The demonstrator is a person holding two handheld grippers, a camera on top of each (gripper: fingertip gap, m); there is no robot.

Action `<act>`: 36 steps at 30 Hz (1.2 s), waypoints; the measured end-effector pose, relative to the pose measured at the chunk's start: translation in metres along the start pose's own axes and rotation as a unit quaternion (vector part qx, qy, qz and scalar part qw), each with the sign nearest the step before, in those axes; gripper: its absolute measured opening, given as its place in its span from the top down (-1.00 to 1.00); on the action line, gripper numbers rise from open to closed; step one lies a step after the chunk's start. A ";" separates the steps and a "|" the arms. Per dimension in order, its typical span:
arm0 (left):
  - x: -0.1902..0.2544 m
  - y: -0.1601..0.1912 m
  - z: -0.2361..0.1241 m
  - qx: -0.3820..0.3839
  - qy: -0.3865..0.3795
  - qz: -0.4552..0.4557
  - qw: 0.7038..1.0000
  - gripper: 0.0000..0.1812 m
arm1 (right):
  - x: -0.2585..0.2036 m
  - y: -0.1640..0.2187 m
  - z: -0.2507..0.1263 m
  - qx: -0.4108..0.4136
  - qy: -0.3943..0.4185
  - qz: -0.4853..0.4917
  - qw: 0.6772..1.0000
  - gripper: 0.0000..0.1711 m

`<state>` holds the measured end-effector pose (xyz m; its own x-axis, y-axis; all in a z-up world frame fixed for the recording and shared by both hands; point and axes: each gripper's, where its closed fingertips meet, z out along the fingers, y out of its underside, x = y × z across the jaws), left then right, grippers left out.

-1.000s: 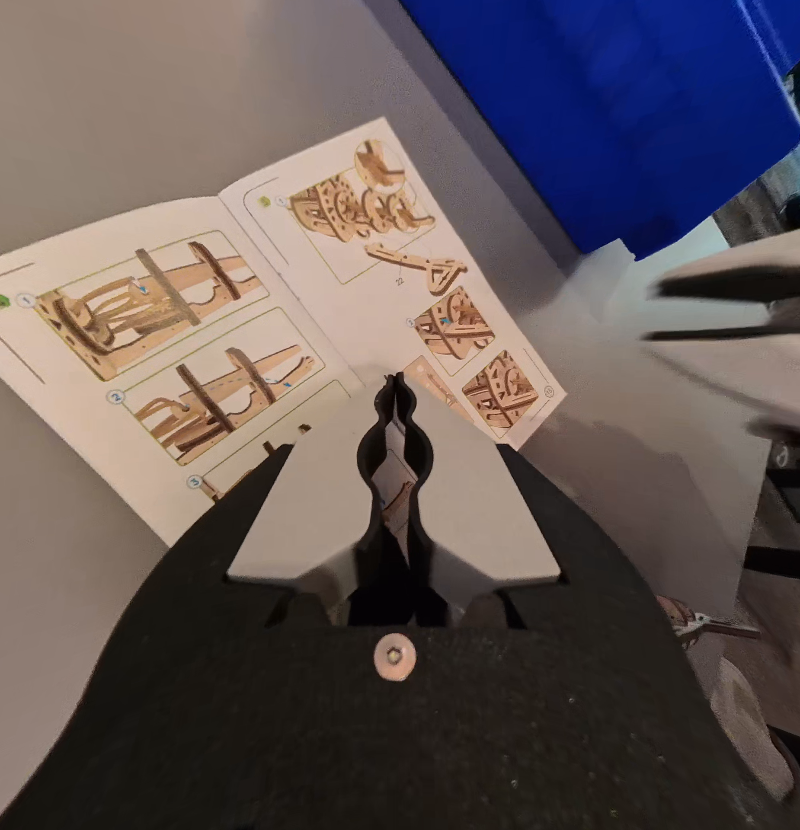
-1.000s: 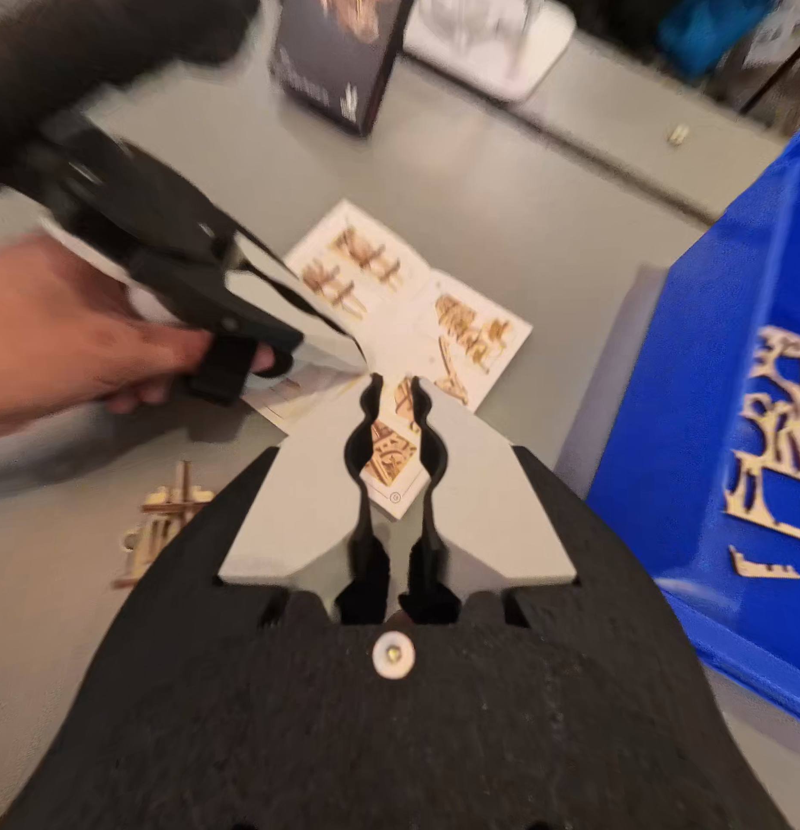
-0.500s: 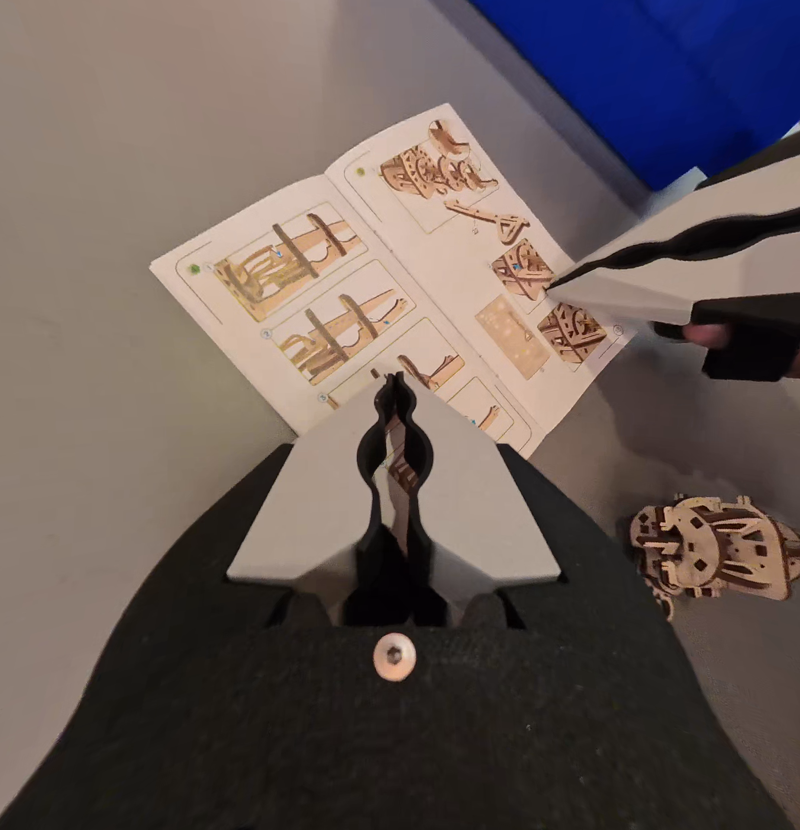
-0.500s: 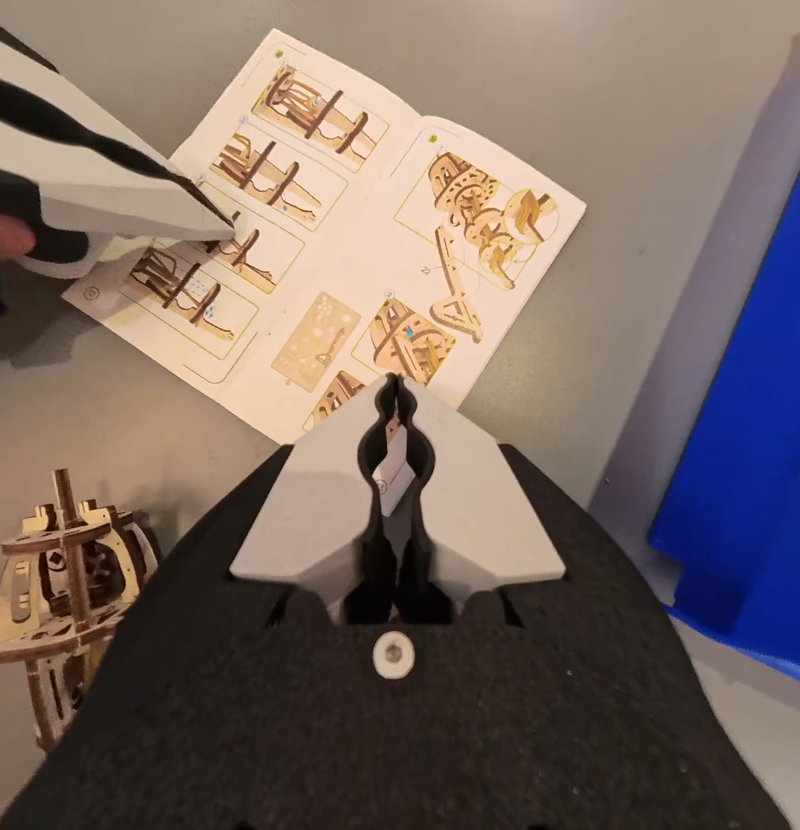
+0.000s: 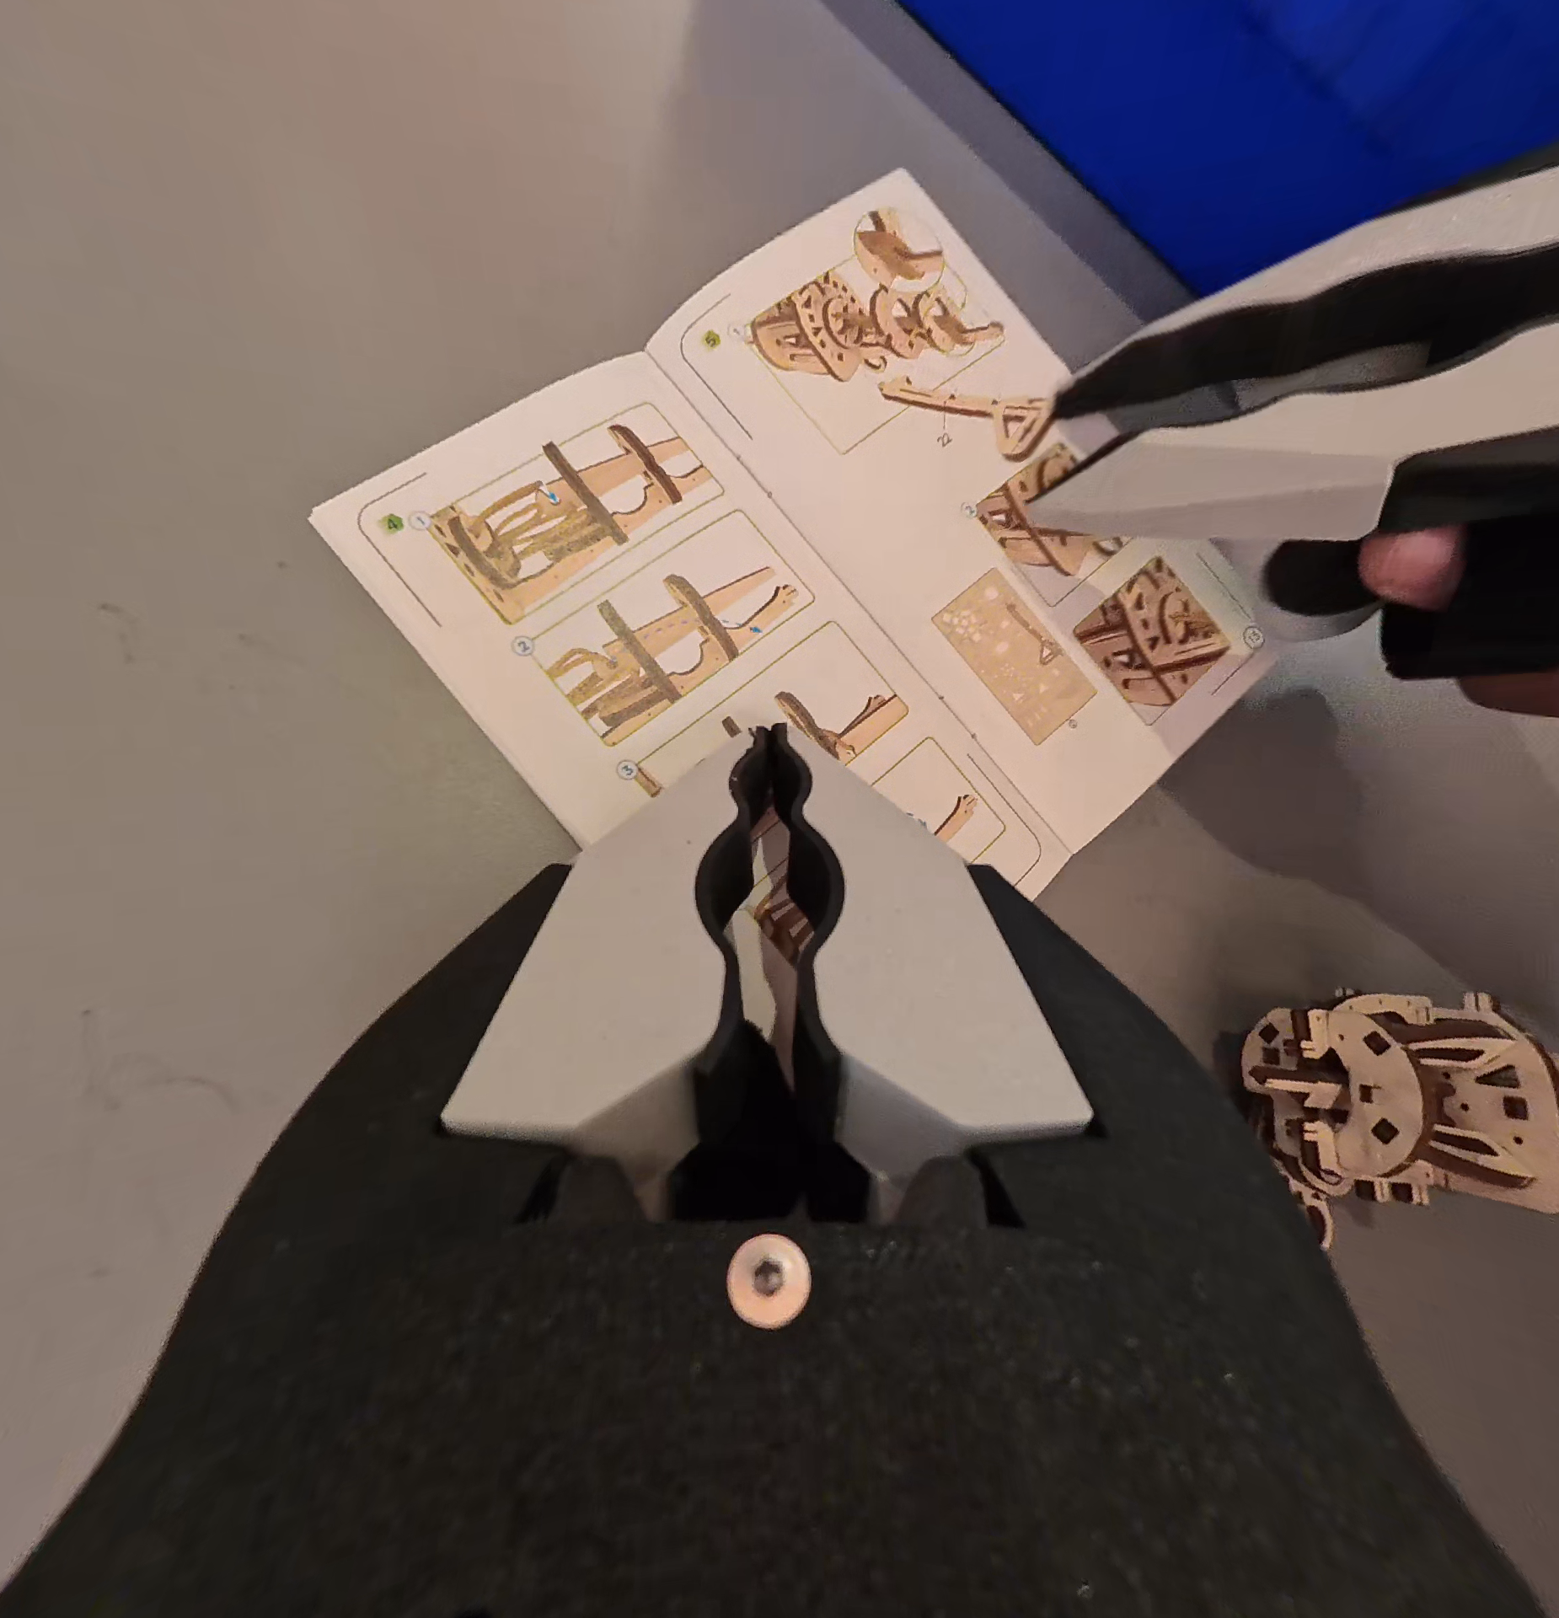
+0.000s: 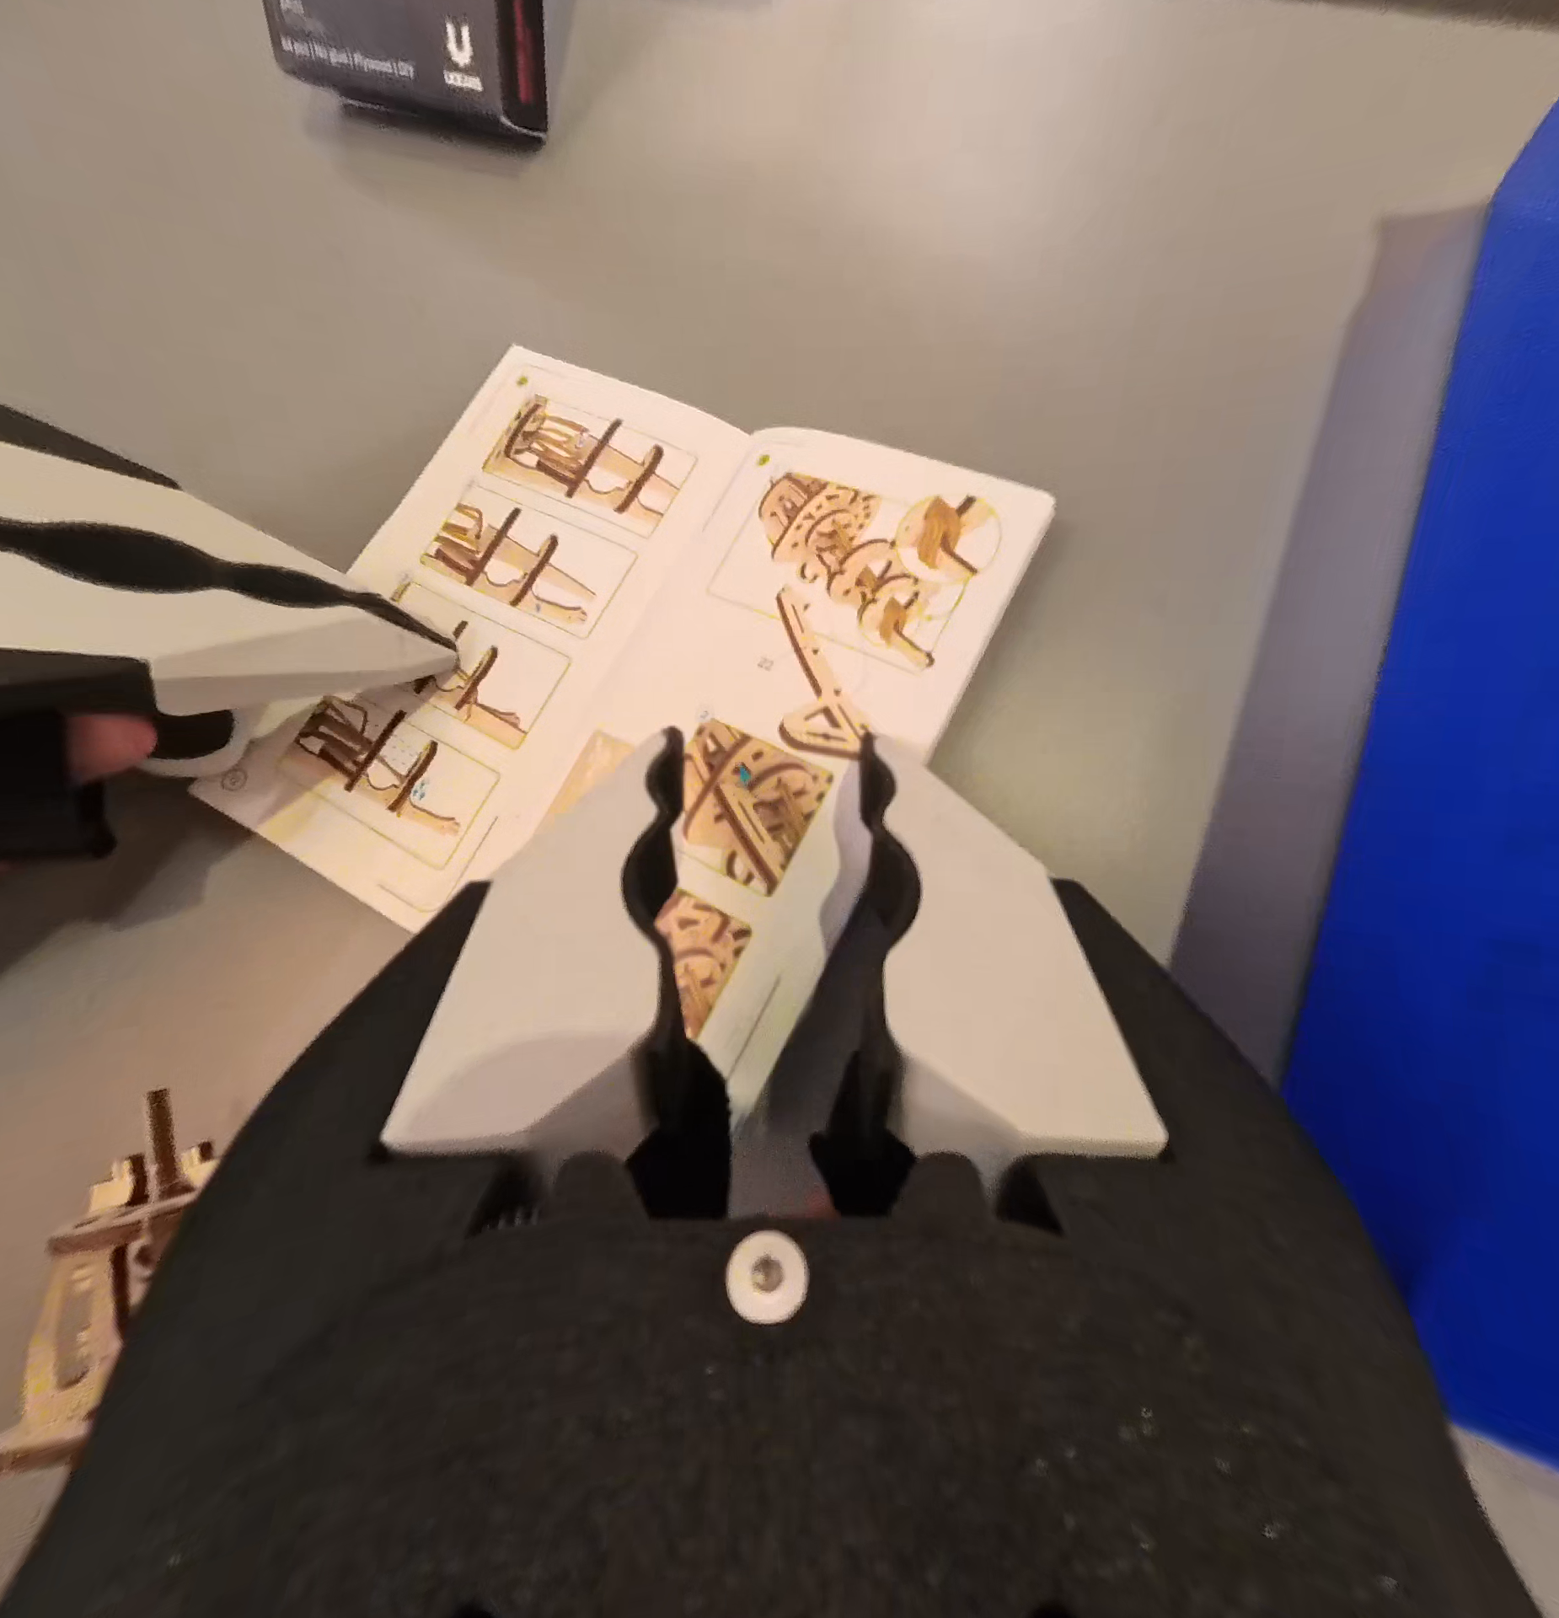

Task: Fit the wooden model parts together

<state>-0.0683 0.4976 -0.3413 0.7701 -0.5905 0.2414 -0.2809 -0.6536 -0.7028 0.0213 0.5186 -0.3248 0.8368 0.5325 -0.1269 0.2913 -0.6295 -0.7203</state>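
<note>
An instruction booklet point(image 5: 785, 560) is lying open on the grey surface point(image 5: 189, 438), its two pages showing drawings of wooden assemblies with small numbered steps; that printing is there but is not repeated here. Taking the booklet as the landmark, the left claw point(image 5: 765, 740) is hovering over its near edge with its jaws closed on nothing, tips touching. The right claw point(image 6: 767, 744) is sitting over the booklet's right page with its jaws apart, empty, and somewhat blurred in the right wrist view. A partly built wooden model point(image 5: 1406, 1103) is lying on the surface near the booklet's lower right corner, apart from both claws; in the right wrist view only a blurred part of it point(image 6: 102, 1252) is showing, cut off by the frame edge and the claw body. Beyond the booklet's far side a dark printed box point(image 6: 417, 61) is standing, cropped at the top. To the right of the booklet a blue bin point(image 6: 1459, 788) is rising from the surface, its rim out of frame. Fingers point(image 5: 1406, 569) of a person are wrapping the right claw's handle.
</note>
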 end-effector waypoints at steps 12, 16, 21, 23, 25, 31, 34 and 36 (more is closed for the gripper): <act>0.001 -0.001 0.001 0.005 0.007 -0.008 1.000 1.00 | -0.006 0.011 0.015 -0.002 0.069 -0.044 0.997 0.51; 0.003 -0.001 0.001 0.004 0.023 -0.017 1.000 1.00 | -0.017 0.011 0.014 -0.034 0.033 -0.019 0.999 -0.09; 0.003 -0.001 0.001 0.006 0.021 -0.015 1.000 1.00 | -0.019 0.014 0.018 -0.043 0.042 -0.065 0.996 -0.13; 0.003 -0.001 0.001 0.005 0.024 -0.018 1.000 1.00 | -0.020 0.015 0.019 -0.038 0.038 -0.056 0.997 -0.14; 0.003 -0.001 0.001 0.005 0.029 -0.023 0.999 1.00 | -0.020 0.015 0.020 -0.035 0.041 -0.052 0.997 -0.14; 0.003 -0.001 0.002 0.005 0.027 -0.021 0.999 1.00 | -0.022 0.014 0.019 -0.035 0.039 -0.050 0.997 -0.12; 0.003 -0.001 0.002 0.005 0.026 -0.020 0.999 1.00 | -0.024 0.014 0.019 -0.033 0.039 -0.049 0.997 -0.08; 0.003 -0.001 0.002 0.005 0.027 -0.021 0.999 1.00 | -0.029 0.012 0.018 -0.027 0.023 -0.045 0.998 0.15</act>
<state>-0.0648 0.4971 -0.3410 0.7490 -0.5872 0.3069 -0.2424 -0.6739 -0.6979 -0.0082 0.5055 -0.3422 0.8263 0.5624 -0.0309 0.3898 -0.6106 -0.6893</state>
